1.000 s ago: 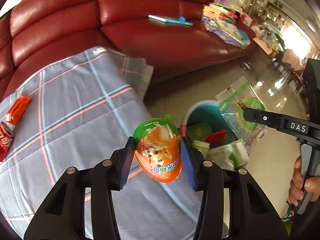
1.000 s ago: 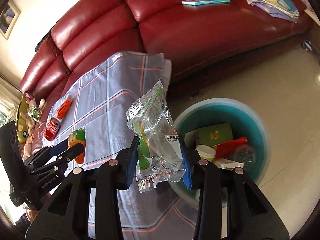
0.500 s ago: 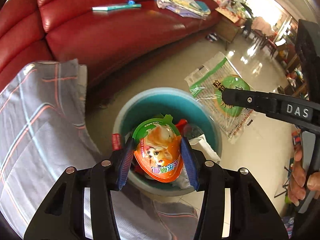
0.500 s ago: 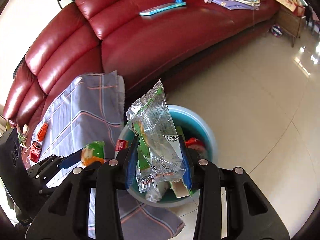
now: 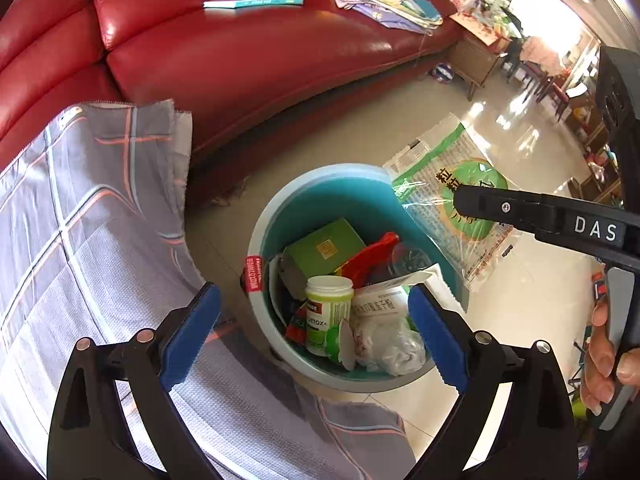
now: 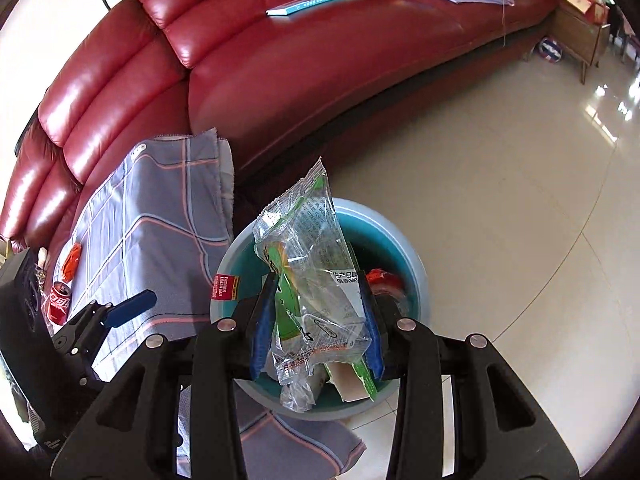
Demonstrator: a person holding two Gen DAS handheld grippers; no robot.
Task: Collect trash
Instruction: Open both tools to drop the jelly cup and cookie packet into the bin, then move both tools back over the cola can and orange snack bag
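A teal trash bin (image 5: 304,188) stands on the floor beside the cloth-covered table, filled with boxes, a white jar and wrappers. My left gripper (image 5: 314,328) is open and empty just above the bin's near rim. My right gripper (image 6: 316,320) is shut on a clear green-printed plastic bag (image 6: 308,264) and holds it over the bin (image 6: 416,280). The bag also shows in the left wrist view (image 5: 448,196), to the right of the bin. In the right wrist view a red soda can (image 6: 58,304) and an orange wrapper (image 6: 72,258) lie on the cloth at far left.
A grey plaid cloth (image 5: 80,220) covers the table left of the bin. A red leather sofa (image 5: 240,48) runs behind, with a book and stacked papers on it. Tiled floor (image 6: 500,200) spreads to the right.
My left gripper has opened and the orange egg-shaped pack is gone from its jaws. Both grippers have moved from the table to over the bin. The right still holds the bag.
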